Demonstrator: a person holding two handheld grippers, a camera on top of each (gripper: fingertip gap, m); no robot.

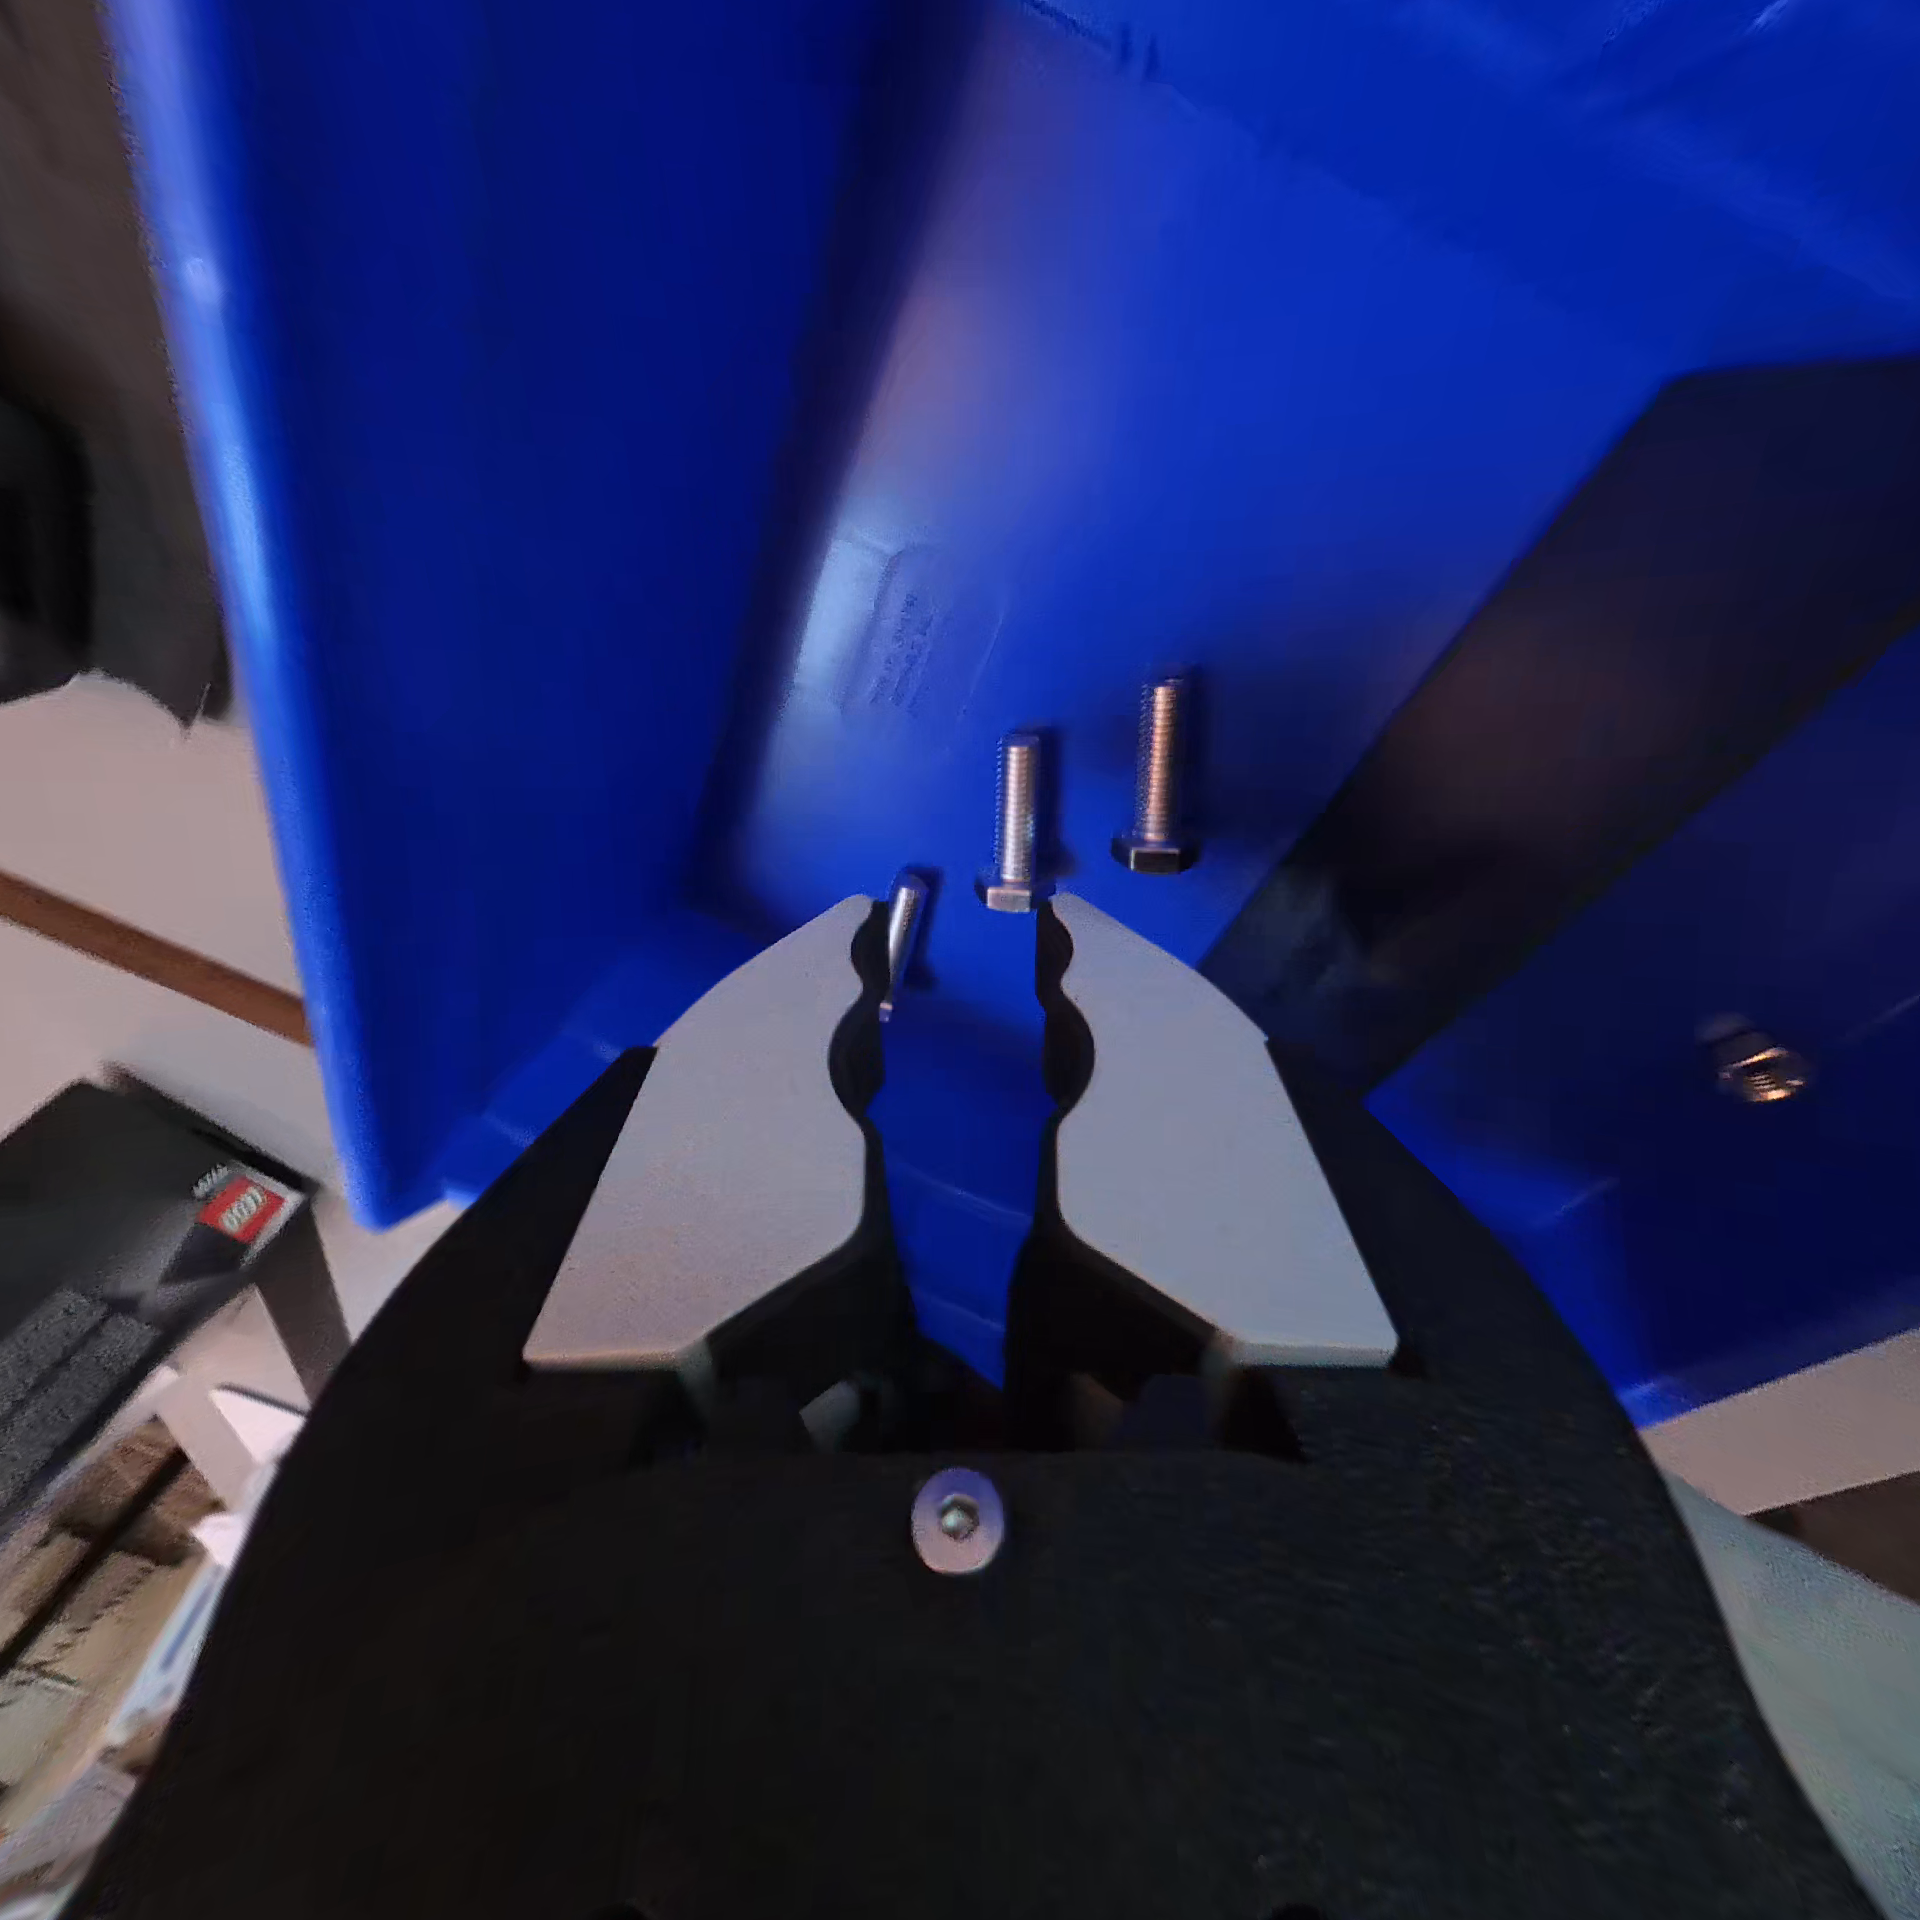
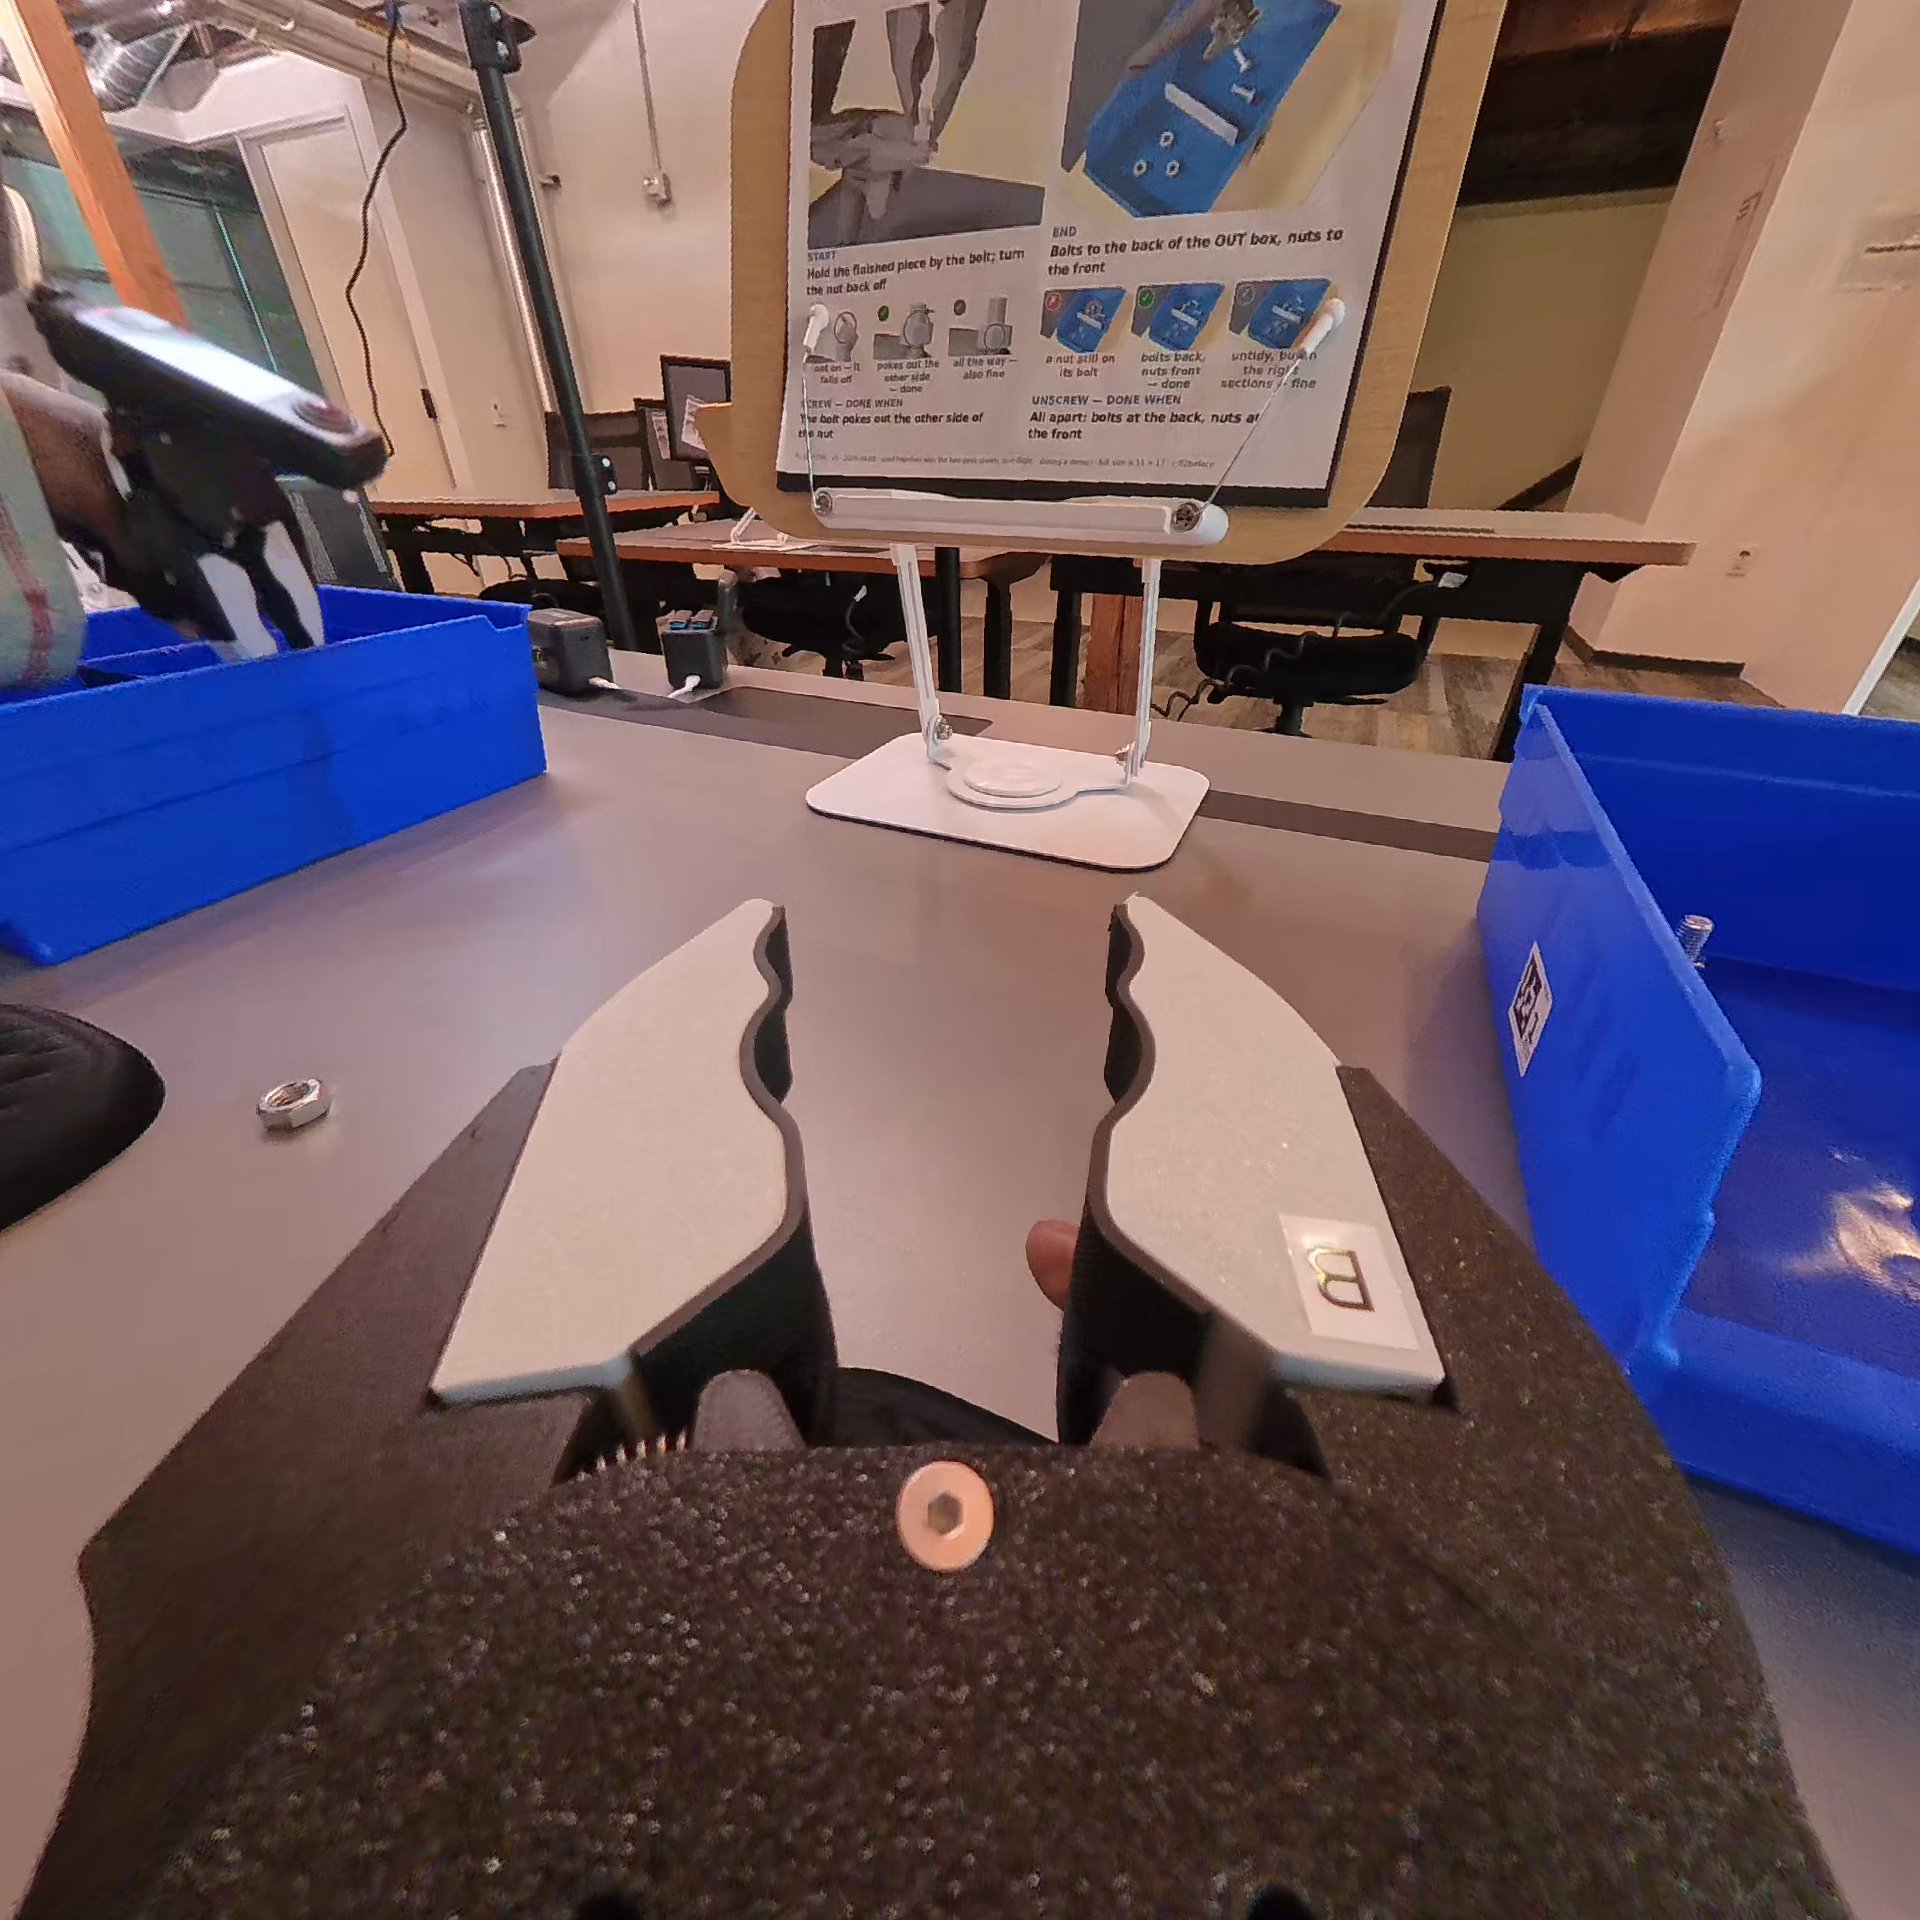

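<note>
Bolts: three small steel hex bolts lie on the floor of a blue bin (image 1: 582,520); stiff, light, likely slippery.
Nearest bolt (image 1: 902,940): against the left gripper's (image 1: 961,914) left fingertip (image 1: 831,935), the other pad apart from it; jaws spread, gripping nothing.
Middle bolt (image 1: 1016,821): just ahead of the fingertips; threaded shank probably grips best.
Far bolt (image 1: 1158,774): ahead, rightward.
Right gripper (image 2: 945,914): spread wide, bare, over a grey table (image 2: 623,883); nut (image 2: 293,1103) lies left.
</note>
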